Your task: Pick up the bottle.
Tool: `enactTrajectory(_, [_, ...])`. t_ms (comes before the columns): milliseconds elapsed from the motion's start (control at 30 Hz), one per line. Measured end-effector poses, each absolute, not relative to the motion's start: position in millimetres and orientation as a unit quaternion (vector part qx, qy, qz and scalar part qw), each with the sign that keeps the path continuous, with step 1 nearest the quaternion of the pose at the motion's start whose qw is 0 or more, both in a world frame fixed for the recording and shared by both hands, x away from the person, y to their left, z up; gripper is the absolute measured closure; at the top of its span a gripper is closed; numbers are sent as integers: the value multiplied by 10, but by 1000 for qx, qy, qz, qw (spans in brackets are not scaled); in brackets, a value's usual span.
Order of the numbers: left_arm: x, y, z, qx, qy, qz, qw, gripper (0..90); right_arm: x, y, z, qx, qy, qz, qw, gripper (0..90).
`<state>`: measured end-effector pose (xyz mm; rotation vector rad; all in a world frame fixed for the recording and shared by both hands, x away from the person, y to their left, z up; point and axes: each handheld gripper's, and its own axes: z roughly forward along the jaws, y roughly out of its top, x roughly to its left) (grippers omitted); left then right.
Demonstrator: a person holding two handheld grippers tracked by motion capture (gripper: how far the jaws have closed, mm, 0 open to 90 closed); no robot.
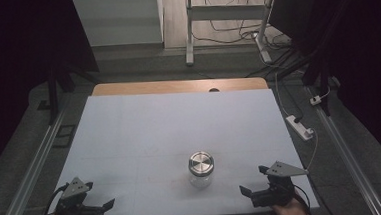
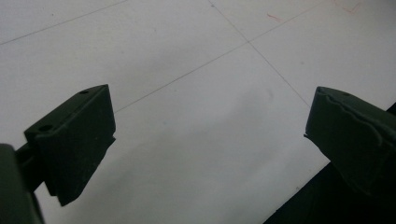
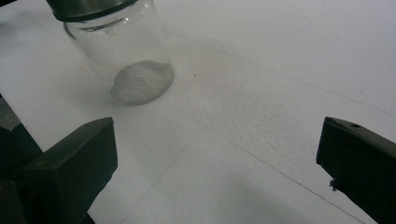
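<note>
Left tool [image 1: 104, 199] and right tool [image 1: 250, 180] rest wide apart, jaws spread.

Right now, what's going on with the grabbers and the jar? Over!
Left gripper open, empty. Right gripper open, empty. Glass jar upright between them, metal lid on, untouched. Nothing blocking it.

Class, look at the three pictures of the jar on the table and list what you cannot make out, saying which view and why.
1. The jar's lid top: in the right gripper view the upper edge cuts it off.
2. What the jar holds: in the high view it is too small and the metal lid covers it.
3. The person's hands: in the high view the bottom edge cuts them off behind the left gripper and right gripper.
</note>
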<state>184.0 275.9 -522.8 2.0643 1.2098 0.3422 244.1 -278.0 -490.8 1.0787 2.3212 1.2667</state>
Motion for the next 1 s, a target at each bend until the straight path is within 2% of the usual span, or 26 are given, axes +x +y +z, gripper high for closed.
enactTrajectory(1000, [1852, 2751, -5234, 802, 467, 128, 350, 28, 2530, -2447, -4889, 306, 821, 464, 128, 0])
